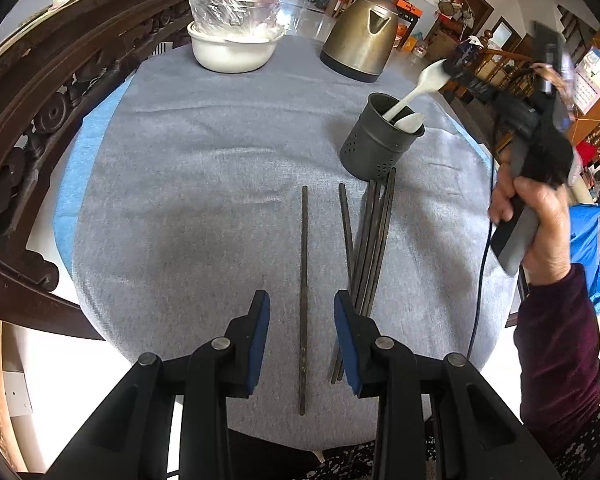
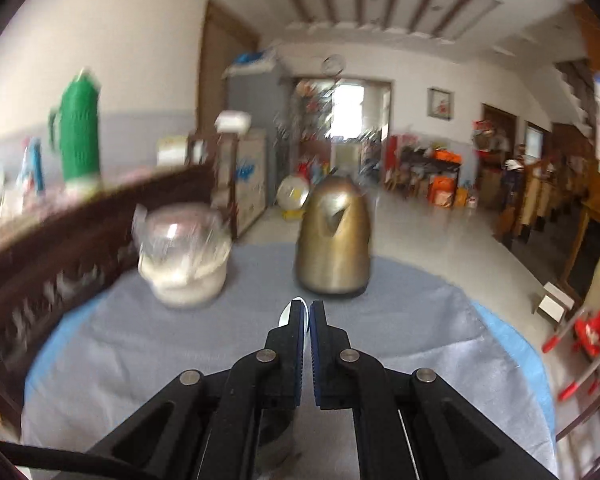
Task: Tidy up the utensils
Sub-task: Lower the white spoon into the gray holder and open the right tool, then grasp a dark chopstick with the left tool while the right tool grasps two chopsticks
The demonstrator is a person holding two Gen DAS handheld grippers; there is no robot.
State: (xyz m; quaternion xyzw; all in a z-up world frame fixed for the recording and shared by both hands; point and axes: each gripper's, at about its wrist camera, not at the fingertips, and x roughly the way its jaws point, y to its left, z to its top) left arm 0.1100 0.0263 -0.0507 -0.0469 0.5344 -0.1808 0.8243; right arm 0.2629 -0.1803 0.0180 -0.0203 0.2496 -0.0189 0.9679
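Left wrist view shows the right tool [image 1: 446, 66] clamped on a white spoon [image 1: 414, 94] whose handle dips into the perforated utensil holder [image 1: 380, 142]. Left tool [image 1: 302, 334] hangs open astride one chopstick [image 1: 303, 300]; its mates [image 1: 370, 240] lie just right. Next, I reckon: release the spoon, then close on that chopstick.

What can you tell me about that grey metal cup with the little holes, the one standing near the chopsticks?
The holder is a dull grey metal cylinder, open at the top, with clusters of small drain holes low on its wall. It stands upright on the grey cloth, right of centre in the left wrist view. Two white spoons lean inside it, one reaching well above the rim. The far tips of the bundled chopsticks lie at its base, seemingly touching it.
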